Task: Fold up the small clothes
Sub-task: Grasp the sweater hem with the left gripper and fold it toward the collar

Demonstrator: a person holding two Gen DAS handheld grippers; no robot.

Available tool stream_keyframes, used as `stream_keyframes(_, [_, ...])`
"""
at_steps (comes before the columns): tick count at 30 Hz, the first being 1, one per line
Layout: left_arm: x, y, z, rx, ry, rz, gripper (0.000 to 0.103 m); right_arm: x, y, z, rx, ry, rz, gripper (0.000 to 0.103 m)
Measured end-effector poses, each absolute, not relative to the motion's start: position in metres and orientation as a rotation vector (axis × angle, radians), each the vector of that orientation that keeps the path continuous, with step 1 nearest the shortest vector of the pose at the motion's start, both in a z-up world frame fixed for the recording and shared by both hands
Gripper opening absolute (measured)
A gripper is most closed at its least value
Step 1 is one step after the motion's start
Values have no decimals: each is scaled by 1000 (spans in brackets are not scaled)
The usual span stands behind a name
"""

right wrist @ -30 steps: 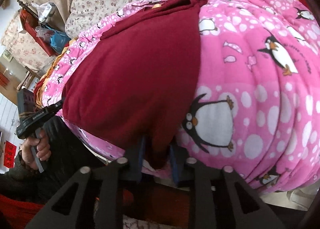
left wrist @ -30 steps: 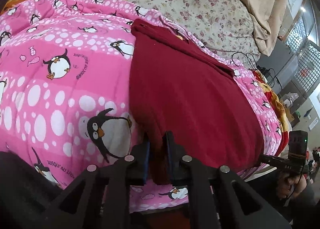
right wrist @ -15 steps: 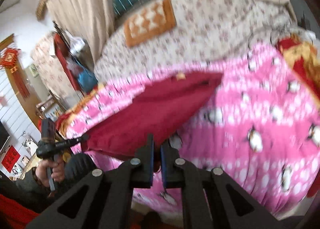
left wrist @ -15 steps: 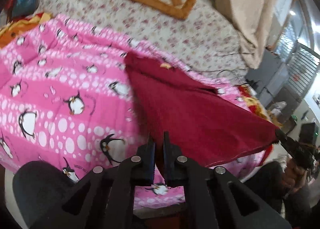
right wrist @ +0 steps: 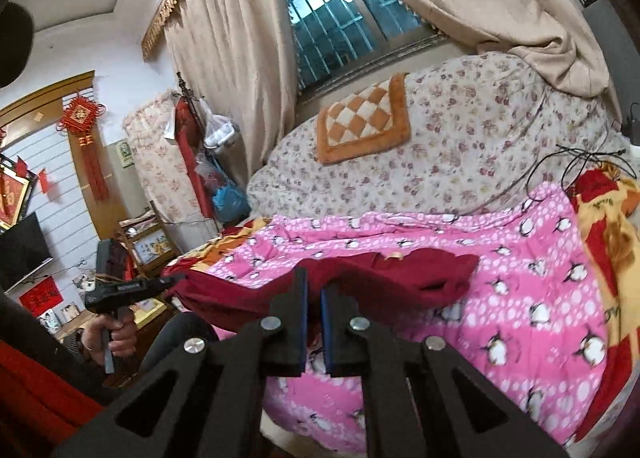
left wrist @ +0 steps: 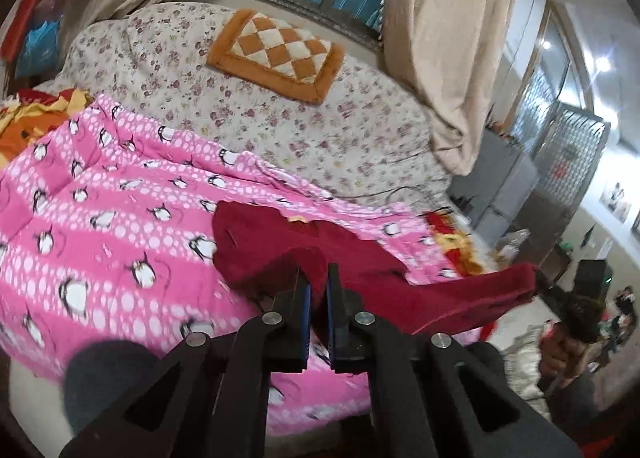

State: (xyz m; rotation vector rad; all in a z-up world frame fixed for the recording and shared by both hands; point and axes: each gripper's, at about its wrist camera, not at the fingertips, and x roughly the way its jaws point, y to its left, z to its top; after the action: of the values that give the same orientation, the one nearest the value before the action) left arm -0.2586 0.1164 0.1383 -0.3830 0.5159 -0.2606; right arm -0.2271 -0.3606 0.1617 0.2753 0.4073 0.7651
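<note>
A wide bed fills the room ahead of both grippers, covered by a cream sheet (left wrist: pixel 360 146) sprinkled with small purplish flowers, soft and slightly rumpled. Over its near half lies a thick pink quilt (left wrist: pixel 112 226), fleecy-looking, printed with white dots and penguins. Farther back, near the window (right wrist: pixel 340 18), sits a square cushion (left wrist: pixel 280 54) with an orange plush border and a cream-and-orange checkerboard middle. Heavy beige curtains (right wrist: pixel 232 58) with a fringed top hang at both sides of the barred window, one drooping onto the bed's far corner. To the right gripper's left stands a floral-covered cabinet and a red knotted ornament (right wrist: pixel 86 126) on the wall; a yellow-and-red blanket (right wrist: pixel 604 226) bunches to its right. The garment (left wrist: pixel 360 258) is a dark red knit, matte and limp. Its far part rests on the quilt just ahead of the tools, while its near edge is lifted off the bed and stretched between them. The left gripper (left wrist: pixel 318 290) has its blue-padded jaws pinched narrow on one corner of that edge, the cloth rising out from between them. The right gripper (right wrist: pixel 314 294) is likewise clamped tight on the other corner, with red fabric running between its pads. In the right view a hand (right wrist: pixel 110 334) in a dark sleeve grips the left tool's handle.
</note>
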Motion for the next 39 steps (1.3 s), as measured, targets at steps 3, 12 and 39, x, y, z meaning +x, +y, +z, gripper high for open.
stream_keyframes(3, [-214,122,125,-394,556,-229,0,-186,-355,147,330,463,707,5])
stream_keyframes(12, [-64,147,91,-421,665,-140,0,-52,-313,120,285,512,512,5])
stream_keyframes(39, [68,135,-15,-357,914,95,7,110,-298,-27,382,943,310,5])
